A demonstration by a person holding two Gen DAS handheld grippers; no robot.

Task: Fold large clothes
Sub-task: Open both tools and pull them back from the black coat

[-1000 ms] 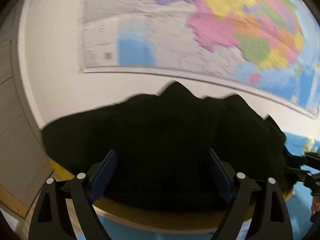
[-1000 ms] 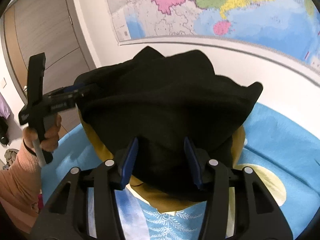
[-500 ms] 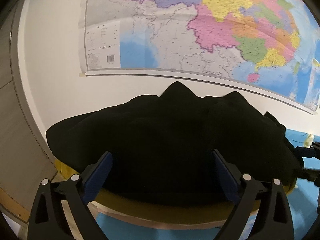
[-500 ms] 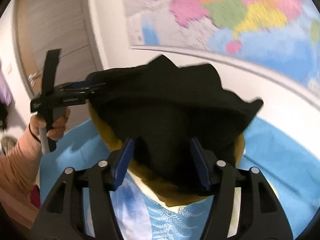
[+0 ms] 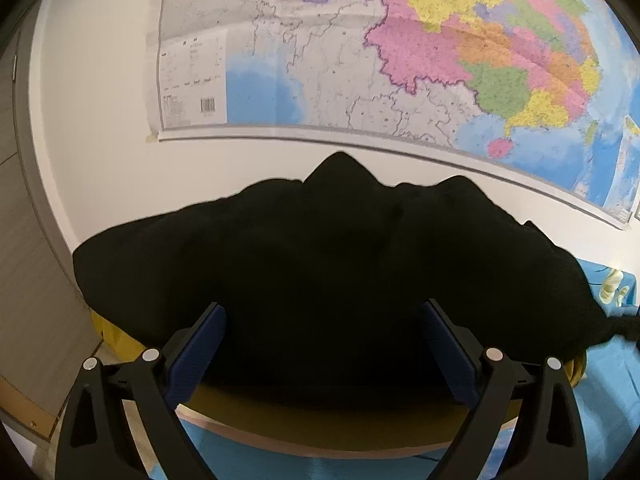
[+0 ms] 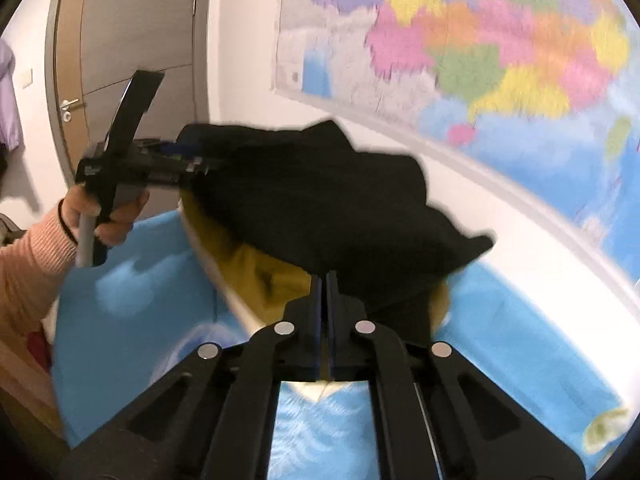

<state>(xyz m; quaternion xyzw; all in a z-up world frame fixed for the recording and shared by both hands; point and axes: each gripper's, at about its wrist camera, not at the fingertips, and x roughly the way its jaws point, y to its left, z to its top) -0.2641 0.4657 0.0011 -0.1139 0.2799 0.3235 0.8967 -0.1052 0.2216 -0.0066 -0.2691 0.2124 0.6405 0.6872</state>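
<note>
1. Left wrist view: the black garment (image 5: 320, 272) fills the middle of the frame as a wide, dark mound with a peaked top edge at centre and a lower bump to its right; its folds are hard to make out in the darkness.
2. The left gripper (image 5: 320, 356) has its blue-padded fingers (image 5: 196, 354) spread wide apart at the lower centre, one on each side of the garment's near edge, not clamped on it.
3. Under the black cloth a mustard-yellow layer (image 5: 332, 420) shows along the bottom edge, over a blue patterned sheet (image 5: 608, 396).
4. A coloured wall map (image 5: 400, 52) covers the upper frame.
5. Right wrist view, blurred: the right gripper (image 6: 324, 284) at lower centre has its fingers pressed together on the near edge of the black garment (image 6: 320, 196), which spreads from centre towards the upper left.
6. There the left gripper (image 6: 192, 160), held by a hand (image 6: 104, 216) in a pink sleeve, meets the cloth's far corner.
7. A door (image 6: 132, 28) stands at upper left.
</note>
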